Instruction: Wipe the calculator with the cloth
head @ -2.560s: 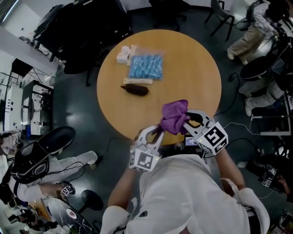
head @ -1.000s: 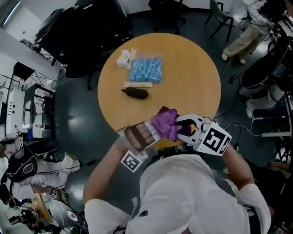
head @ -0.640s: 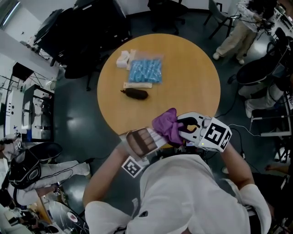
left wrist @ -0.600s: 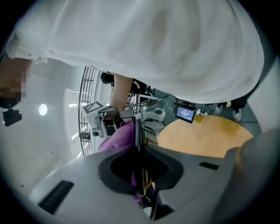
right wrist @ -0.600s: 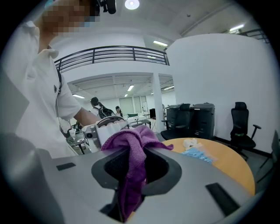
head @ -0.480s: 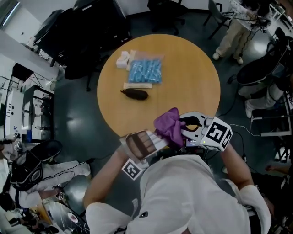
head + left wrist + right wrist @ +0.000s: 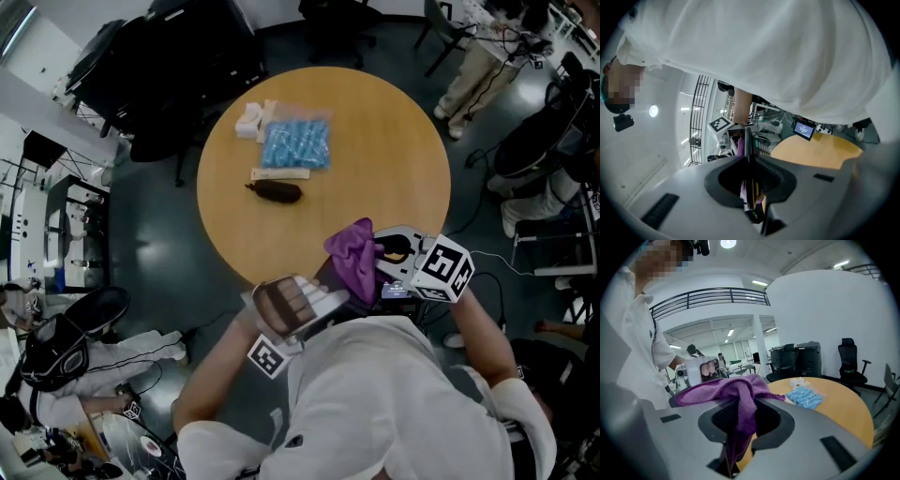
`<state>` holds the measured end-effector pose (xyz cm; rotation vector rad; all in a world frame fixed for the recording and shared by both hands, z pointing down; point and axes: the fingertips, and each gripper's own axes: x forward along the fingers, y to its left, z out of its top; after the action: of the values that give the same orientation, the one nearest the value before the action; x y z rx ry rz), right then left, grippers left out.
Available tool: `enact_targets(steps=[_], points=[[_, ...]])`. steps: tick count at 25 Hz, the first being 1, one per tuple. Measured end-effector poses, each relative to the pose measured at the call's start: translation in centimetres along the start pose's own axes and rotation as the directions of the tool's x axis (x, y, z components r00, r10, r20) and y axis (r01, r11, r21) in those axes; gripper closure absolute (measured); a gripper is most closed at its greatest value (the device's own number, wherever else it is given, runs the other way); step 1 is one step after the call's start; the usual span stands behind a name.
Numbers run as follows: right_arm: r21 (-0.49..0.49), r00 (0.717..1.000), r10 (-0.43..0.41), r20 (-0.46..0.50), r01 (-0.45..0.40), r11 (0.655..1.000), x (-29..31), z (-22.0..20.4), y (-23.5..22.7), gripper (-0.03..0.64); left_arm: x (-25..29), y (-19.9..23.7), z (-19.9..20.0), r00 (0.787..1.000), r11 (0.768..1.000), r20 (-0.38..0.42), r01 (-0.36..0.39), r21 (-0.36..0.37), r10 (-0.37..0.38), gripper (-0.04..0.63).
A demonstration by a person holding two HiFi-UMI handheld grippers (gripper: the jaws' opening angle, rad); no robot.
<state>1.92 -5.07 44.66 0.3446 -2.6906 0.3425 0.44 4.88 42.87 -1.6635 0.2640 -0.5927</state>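
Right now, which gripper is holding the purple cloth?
The right gripper: the purple cloth is pinched in it, while the left gripper grips the calculator instead.

On the round table (image 7: 394,141) lie a blue packet (image 7: 297,142) and a dark lump (image 7: 277,191) (perhaps a pouch).

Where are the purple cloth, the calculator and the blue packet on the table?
purple cloth (image 7: 353,255), head view, the middle of its bunched folds.
calculator (image 7: 747,157), left gripper view, its thin dark edge between the jaws.
blue packet (image 7: 298,142), head view, its middle.
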Motion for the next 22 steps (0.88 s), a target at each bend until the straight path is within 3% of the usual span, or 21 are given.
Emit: enact_targets(steps=[13,22], points=[[0.124,0.998,-0.040,-0.042,0.045,0.991,0.5,-4.7,-2.3,0.531,-0.9,0.3,0.1,1.000,0.998,-0.021,0.013,-0.062,-0.014,0.545],[0.139,0.991,-0.086,-0.101,0.100,0.985,0.4,-7.7,-3.8,0.531,-1.5,1.6,-0.1,0.999,0.994,-0.039,-0.015,-0.111,0.011,0.546]])
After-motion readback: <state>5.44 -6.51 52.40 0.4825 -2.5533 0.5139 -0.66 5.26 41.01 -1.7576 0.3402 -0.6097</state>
